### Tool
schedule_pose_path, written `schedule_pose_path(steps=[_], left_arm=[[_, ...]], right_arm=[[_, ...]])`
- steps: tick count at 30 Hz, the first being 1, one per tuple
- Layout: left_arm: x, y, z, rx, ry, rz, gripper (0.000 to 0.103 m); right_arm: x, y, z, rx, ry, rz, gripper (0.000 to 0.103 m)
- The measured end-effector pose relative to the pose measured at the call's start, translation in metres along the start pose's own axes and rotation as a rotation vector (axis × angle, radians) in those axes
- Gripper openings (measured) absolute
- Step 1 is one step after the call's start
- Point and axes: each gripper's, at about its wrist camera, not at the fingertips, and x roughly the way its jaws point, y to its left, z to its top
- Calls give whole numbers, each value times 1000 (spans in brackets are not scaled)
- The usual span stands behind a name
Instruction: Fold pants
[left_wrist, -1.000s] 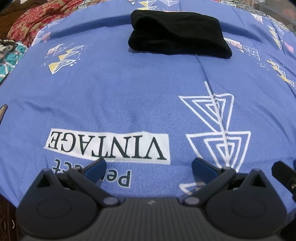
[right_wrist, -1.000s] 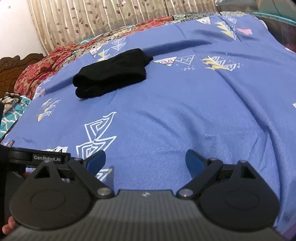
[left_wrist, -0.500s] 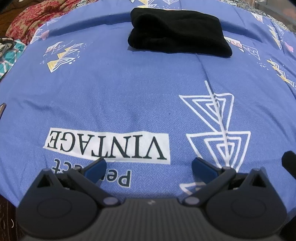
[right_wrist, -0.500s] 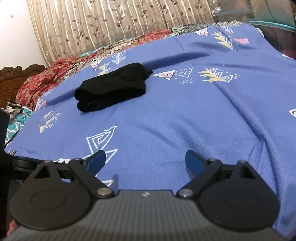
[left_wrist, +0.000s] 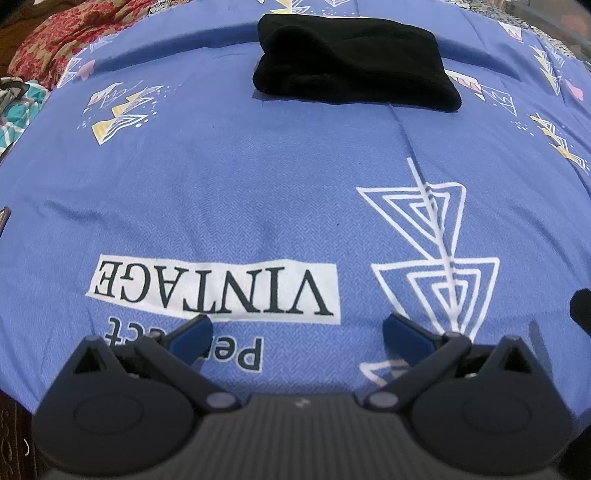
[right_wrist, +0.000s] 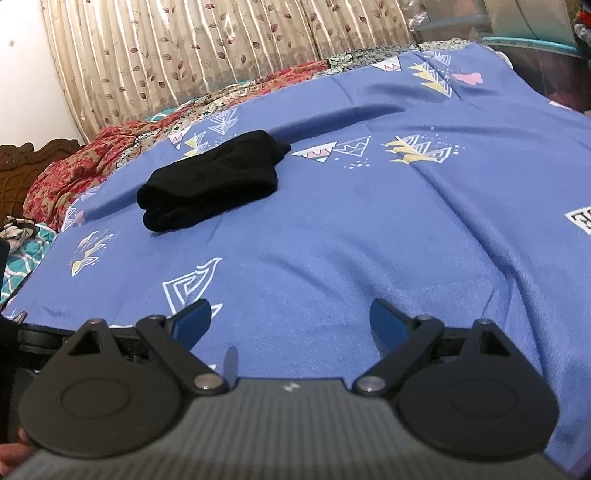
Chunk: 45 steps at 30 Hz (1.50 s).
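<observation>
The black pants (left_wrist: 354, 62) lie folded into a compact bundle on the blue printed bedsheet (left_wrist: 258, 192), far ahead of both grippers. They also show in the right wrist view (right_wrist: 214, 184), up and to the left. My left gripper (left_wrist: 297, 330) is open and empty, low over the sheet near the "VINTAGE" print. My right gripper (right_wrist: 290, 321) is open and empty, over the near part of the sheet, well back from the pants.
A red patterned blanket (right_wrist: 92, 158) is bunched at the bed's far left, with a teal cloth (right_wrist: 22, 254) beside it. A wooden headboard (right_wrist: 22, 162) and a leaf-print curtain (right_wrist: 221, 48) stand behind. The left gripper's body (right_wrist: 11, 332) shows at the right view's left edge.
The right gripper has tilted up and drawn back, so more curtain shows and the pants look farther. The left gripper has shifted slightly. Both stay open and the pants have not moved.
</observation>
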Motion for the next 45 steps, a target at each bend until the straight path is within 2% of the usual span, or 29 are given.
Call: schedule_pose_path(steps=[22,26,30,45], left_arm=[[-1,4,1,-18,-7,-22,103],[-12,1,1,-16,-2,14,102],[-29,-10,0,43,-64,71,103],[-54,-17,1,52,-48,56,103]], right_arm=[[3,3,-1,-18,16,-10,94],[-3,5,-1,-39,-20,-6,94],[-8,8,0,-55,-42,-1,94],[-37,11,18,29,-37,18,94]])
